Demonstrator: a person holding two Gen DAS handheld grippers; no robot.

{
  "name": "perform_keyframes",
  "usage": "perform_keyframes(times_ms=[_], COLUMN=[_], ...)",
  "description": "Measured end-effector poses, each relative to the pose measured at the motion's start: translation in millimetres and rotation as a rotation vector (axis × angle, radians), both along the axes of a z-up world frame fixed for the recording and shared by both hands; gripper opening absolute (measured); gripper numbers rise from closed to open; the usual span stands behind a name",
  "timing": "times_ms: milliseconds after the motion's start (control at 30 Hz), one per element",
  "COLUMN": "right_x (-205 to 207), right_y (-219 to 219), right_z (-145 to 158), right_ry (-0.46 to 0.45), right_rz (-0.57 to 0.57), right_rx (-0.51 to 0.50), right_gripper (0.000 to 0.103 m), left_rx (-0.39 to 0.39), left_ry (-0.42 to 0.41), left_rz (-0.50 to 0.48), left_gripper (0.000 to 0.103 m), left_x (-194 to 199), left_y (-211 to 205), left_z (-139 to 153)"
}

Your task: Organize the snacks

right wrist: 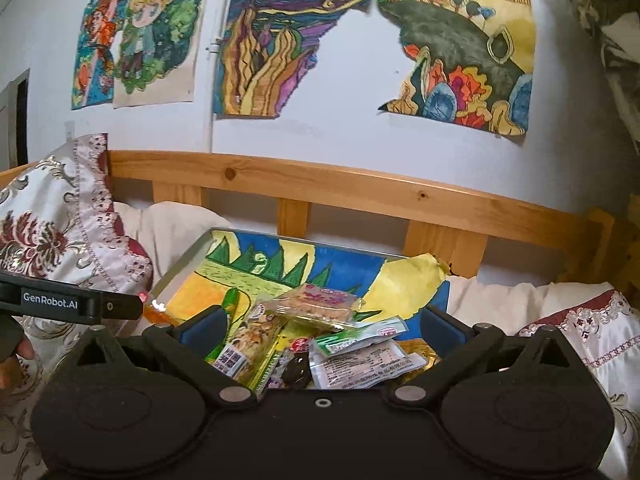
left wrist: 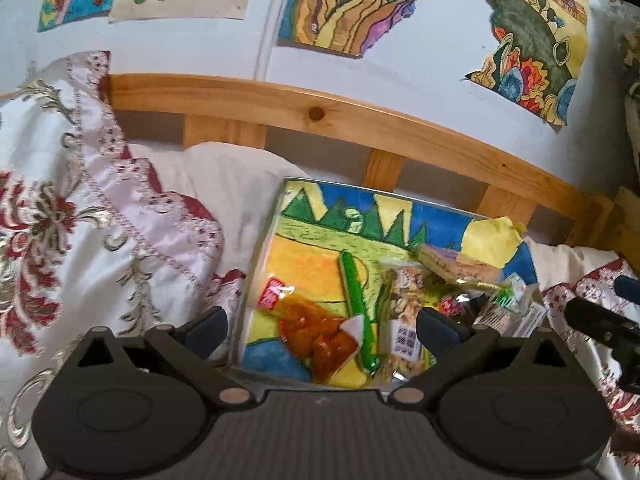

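A flat tray (left wrist: 264, 240) lined with a bright painted sheet lies on the bed. On it sit an orange snack pack (left wrist: 312, 328), a green stick pack (left wrist: 358, 312), a nut bar (left wrist: 402, 312), a wafer pack (left wrist: 456, 262) and several small sachets (left wrist: 508, 300). My left gripper (left wrist: 322, 330) is open, hovering over the tray's near left part, straddling the orange and green packs. My right gripper (right wrist: 322, 330) is open above the pile: nut bar (right wrist: 256, 340), wafer pack (right wrist: 316, 304), green-white sachets (right wrist: 360, 344), tray (right wrist: 188, 258).
A wooden bed rail (right wrist: 360, 190) runs behind the tray, with drawings on the wall above. An embroidered cushion (left wrist: 60, 200) lies left and patterned bedding (right wrist: 592, 328) right. The left gripper's body (right wrist: 68, 304) and a hand (right wrist: 12, 356) show at the right view's left edge.
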State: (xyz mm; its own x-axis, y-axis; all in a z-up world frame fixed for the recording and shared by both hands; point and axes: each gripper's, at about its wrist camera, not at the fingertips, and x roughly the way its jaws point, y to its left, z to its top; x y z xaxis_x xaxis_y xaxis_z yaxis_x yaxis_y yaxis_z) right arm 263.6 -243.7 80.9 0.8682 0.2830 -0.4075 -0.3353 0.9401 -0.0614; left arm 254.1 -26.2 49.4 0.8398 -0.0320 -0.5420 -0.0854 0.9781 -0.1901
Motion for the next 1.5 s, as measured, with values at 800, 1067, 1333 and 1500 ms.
perform_keyframes(times_ms=[800, 1067, 1333, 1500], right_x=[-67, -82, -91, -97], right_y=[-11, -10, -12, -13], right_z=[-13, -20, -18, -18], right_ry=[-0.084, -0.103, -0.103, -0.093], right_rz=[-0.042, -0.045, -0.053, -0.061], right_rx=[0.055, 0.072, 0.092, 0.093], right_gripper=[0.102, 0.102, 0.102, 0.102], left_rx=[0.082, 0.124, 0.127, 0.126], left_ry=[-0.046, -0.057, -0.075, -0.089], left_rz=[0.019, 0.005, 0.022, 0.031], left_gripper=[0.102, 0.102, 0.102, 0.102], left_x=[-62, -74, -81, -87], left_y=[1, -5, -2, -1], left_z=[-4, -8, -7, -7])
